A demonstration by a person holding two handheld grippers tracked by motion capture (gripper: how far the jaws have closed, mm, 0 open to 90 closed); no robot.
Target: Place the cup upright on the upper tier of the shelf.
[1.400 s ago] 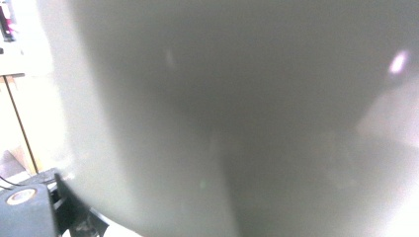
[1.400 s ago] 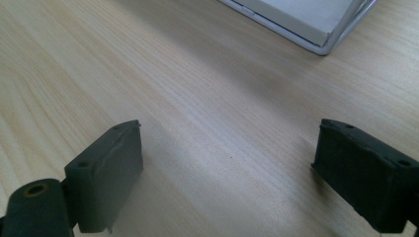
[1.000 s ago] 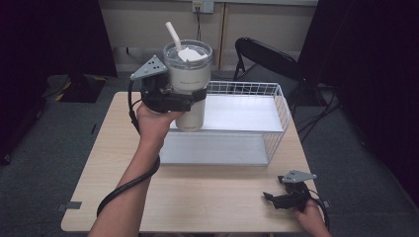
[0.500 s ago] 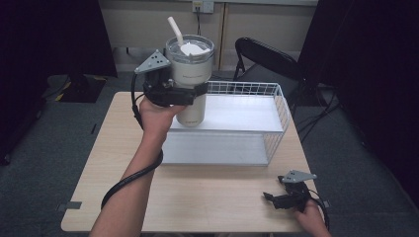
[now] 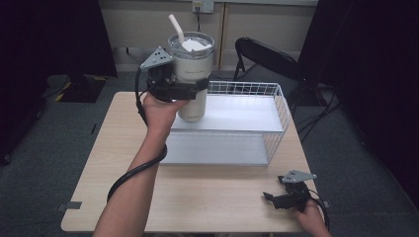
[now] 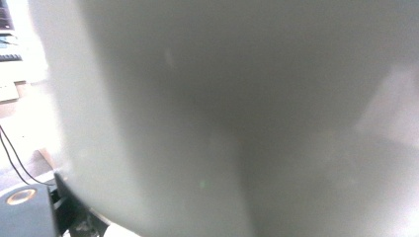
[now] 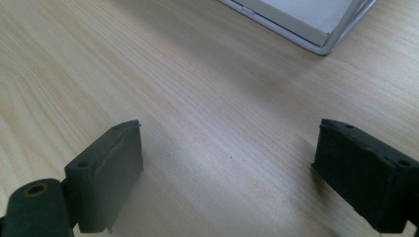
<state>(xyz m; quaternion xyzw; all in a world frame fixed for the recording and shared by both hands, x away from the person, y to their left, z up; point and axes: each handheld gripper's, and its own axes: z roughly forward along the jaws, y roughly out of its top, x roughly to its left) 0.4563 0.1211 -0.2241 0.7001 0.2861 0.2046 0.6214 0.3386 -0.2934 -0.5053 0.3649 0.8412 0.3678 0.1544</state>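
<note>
My left gripper [image 5: 190, 90] was clamped around the middle of a pale tumbler [image 5: 192, 74], jaws closed on its body, and I held it upright in the air above the near left corner of the wire basket [image 5: 276, 106]. In the left gripper view the tumbler's [image 6: 247, 118] blurred grey wall sat right against the camera; I could read no brand or lettering on it there or from above. A white straw [image 5: 175, 28] stood tilted from its clear lid.

Against the frame a second before, I had lifted the tumbler a little higher and slightly left, while my right gripper had not moved.

The basket's white tray floor lay bare, its wire rim rising at the back and right side, with a flat shelf edge facing me.

My right gripper [image 5: 284, 197] rested near the table's [image 5: 99, 163] front right corner, well apart from the basket, jaws spread wide with nothing between them. In its own view my right gripper's [image 7: 227, 168] jaws framed bare wood, the basket's [image 7: 316, 29] corner beyond.
</note>
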